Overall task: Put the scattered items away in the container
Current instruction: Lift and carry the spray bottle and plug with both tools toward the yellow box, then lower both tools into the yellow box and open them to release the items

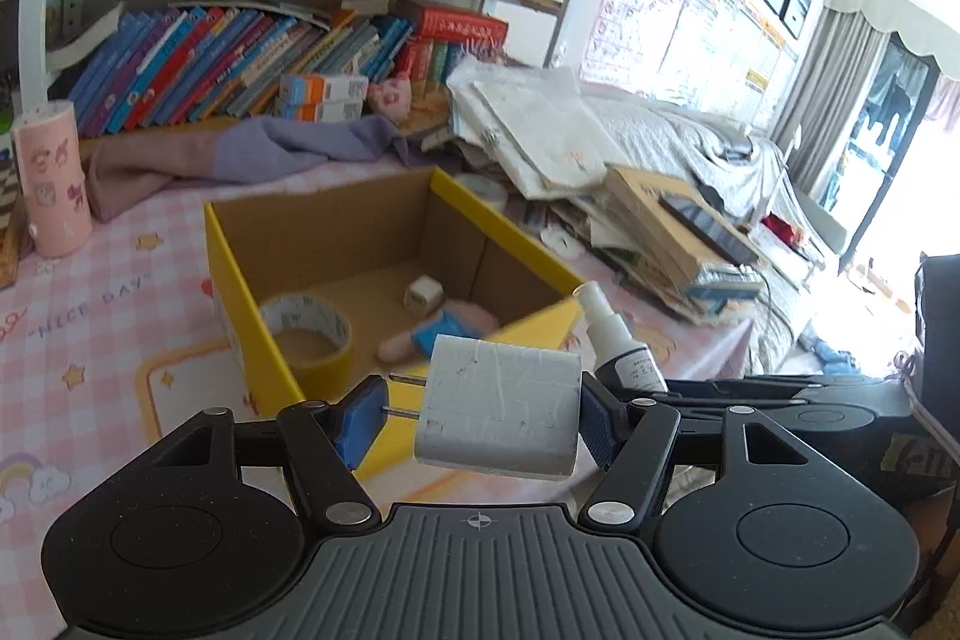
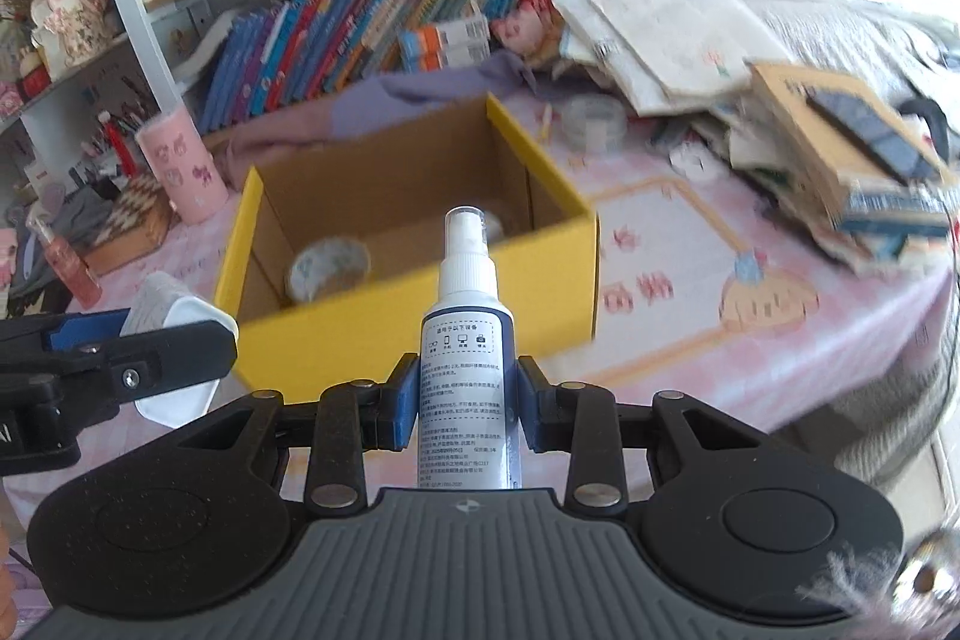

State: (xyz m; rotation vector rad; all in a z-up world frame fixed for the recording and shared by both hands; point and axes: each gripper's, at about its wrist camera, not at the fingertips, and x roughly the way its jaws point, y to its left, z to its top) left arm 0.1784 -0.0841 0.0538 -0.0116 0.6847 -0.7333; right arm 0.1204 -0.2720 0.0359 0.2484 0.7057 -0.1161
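Observation:
In the left wrist view my left gripper (image 1: 480, 409) is shut on a white plug adapter (image 1: 501, 409), its two metal prongs pointing left against the left pad. It hangs just in front of the yellow cardboard box (image 1: 240, 292). Inside the box lie a roll of tape (image 1: 309, 334), a small white cube charger (image 1: 423, 293) and a small doll in blue (image 1: 435, 331). In the right wrist view my right gripper (image 2: 465, 400) is shut on a white spray bottle (image 2: 465, 340), held upright before the box (image 2: 420, 304). The bottle (image 1: 612, 334) also shows right of the adapter.
A pink cylinder holder (image 1: 51, 178) stands left of the box on the pink checked tablecloth (image 1: 90, 340). A purple cloth (image 1: 270, 148) lies behind the box. A leaning pile of papers and books (image 1: 630, 208) crowds the right. A clear tape roll (image 2: 591, 118) sits beyond the box. Bookshelves line the back.

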